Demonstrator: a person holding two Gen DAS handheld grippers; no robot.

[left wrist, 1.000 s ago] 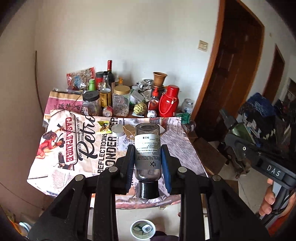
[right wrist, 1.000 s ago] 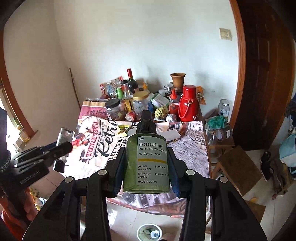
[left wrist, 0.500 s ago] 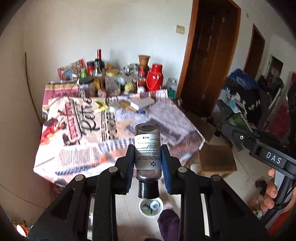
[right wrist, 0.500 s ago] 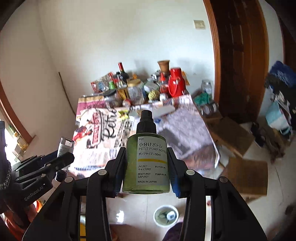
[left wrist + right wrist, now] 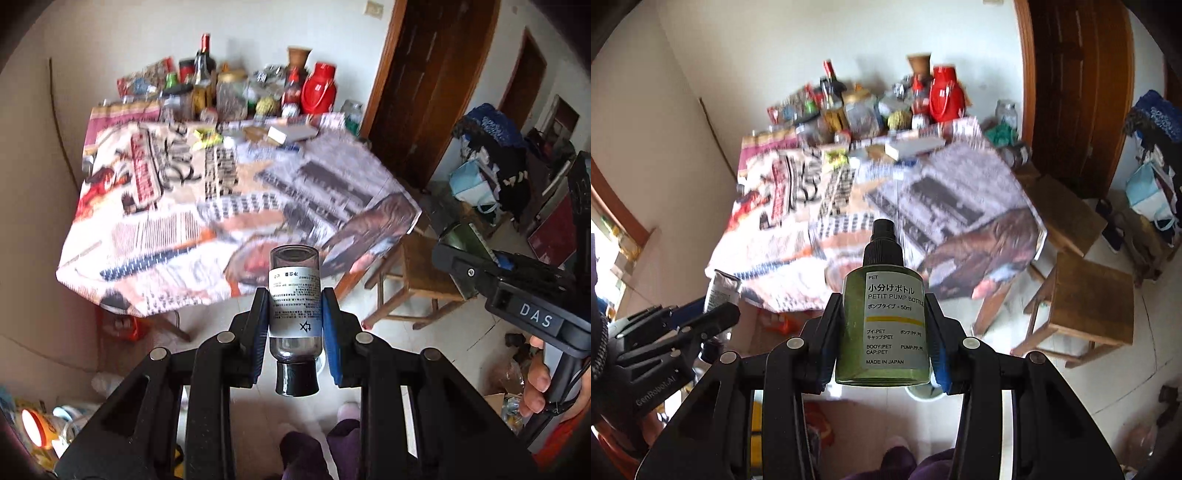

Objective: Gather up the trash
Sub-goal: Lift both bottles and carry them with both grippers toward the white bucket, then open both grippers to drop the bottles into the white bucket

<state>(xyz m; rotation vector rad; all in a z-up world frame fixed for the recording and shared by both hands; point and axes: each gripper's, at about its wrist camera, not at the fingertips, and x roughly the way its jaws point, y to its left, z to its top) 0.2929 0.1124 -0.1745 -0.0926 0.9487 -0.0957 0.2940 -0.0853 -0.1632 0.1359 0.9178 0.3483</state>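
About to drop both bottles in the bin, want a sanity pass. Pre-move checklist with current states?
1. Left hand-held gripper shut on clear bottle, pads on both sides: ok.
2. Clear bottle orientation: black cap faces the camera, base away; held, ok.
3. Right hand-held gripper shut on green pump bottle: ok.
4. Pump bottle upright, nozzle up: ok.
5. Bin position: only a white rim shows behind the green bottle; cannot tell.
6. Both bottles off the table: ok.
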